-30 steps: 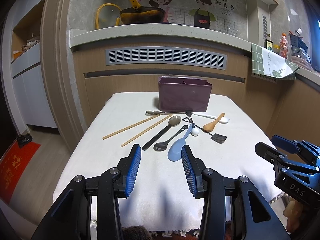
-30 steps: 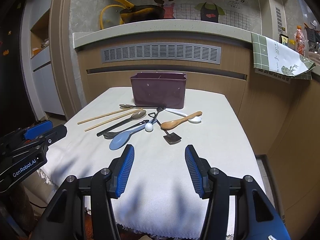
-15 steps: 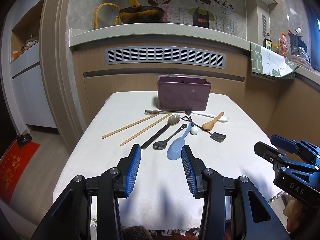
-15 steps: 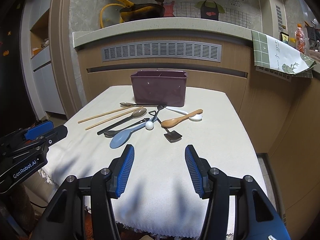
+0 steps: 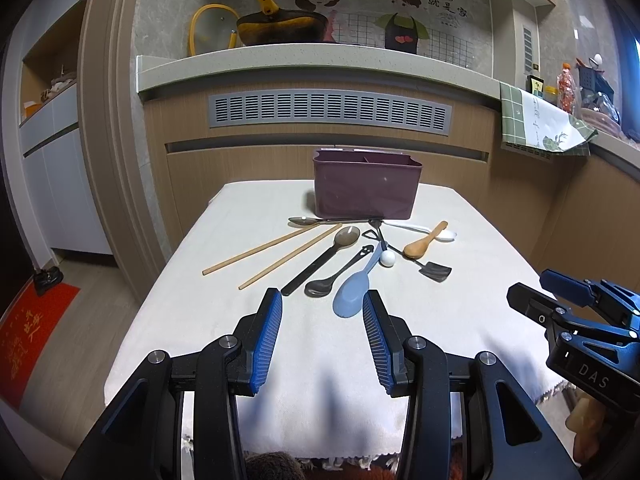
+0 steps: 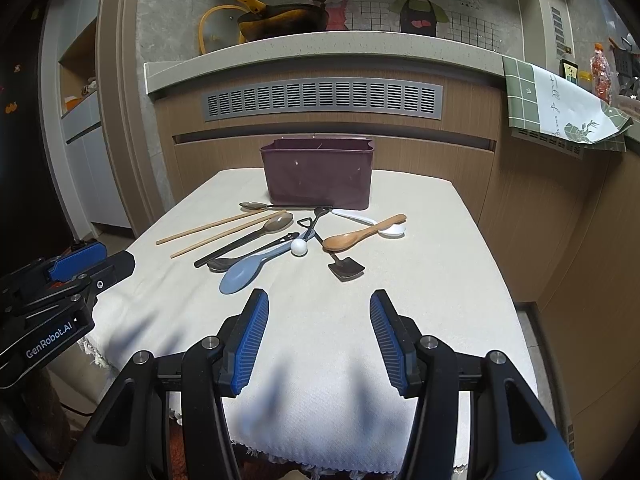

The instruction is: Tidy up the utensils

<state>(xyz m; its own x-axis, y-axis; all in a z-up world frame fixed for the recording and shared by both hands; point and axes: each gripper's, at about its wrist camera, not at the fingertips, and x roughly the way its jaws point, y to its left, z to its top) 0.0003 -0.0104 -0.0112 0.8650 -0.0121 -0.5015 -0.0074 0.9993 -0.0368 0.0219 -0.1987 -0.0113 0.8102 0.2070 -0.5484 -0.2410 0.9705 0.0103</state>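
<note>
Hovering above the near end of the bench (image 5: pixel 192 320), the left gripper (image 5: pixel 322 300) held its jaws wide with nothing between them, and the right gripper (image 6: pixel 318 300) did the same, also empty. Each blue pad (image 6: pixel 250 336) was clear of the cloth. Just beyond the left gripper's fingertips lay the light blue rice paddle (image 5: pixel 354 292), its handle running back toward a small white ball (image 5: pixel 387 258). Left of the paddle lay a dark grey spoon (image 5: pixel 332 276), then a long black-handled spoon (image 5: pixel 320 260), then two wooden chopsticks (image 5: pixel 260 254), slanted and roughly parallel. Right of the ball rested a small black shovel-shaped spatula (image 6: pixel 344 266) and a wooden spoon (image 6: pixel 360 234), whose handle crossed over a white spoon (image 6: pixel 368 222). A metal spoon (image 5: pixel 320 220) lay crosswise in front of the purple utensil holder (image 5: pixel 366 184), which stood upright at the far end of the bench with a divider visible inside. All the utensils lay on the cloth, outside the holder. Behind it, a raised counter carried a yellow-handled pan (image 5: pixel 280 28).
</note>
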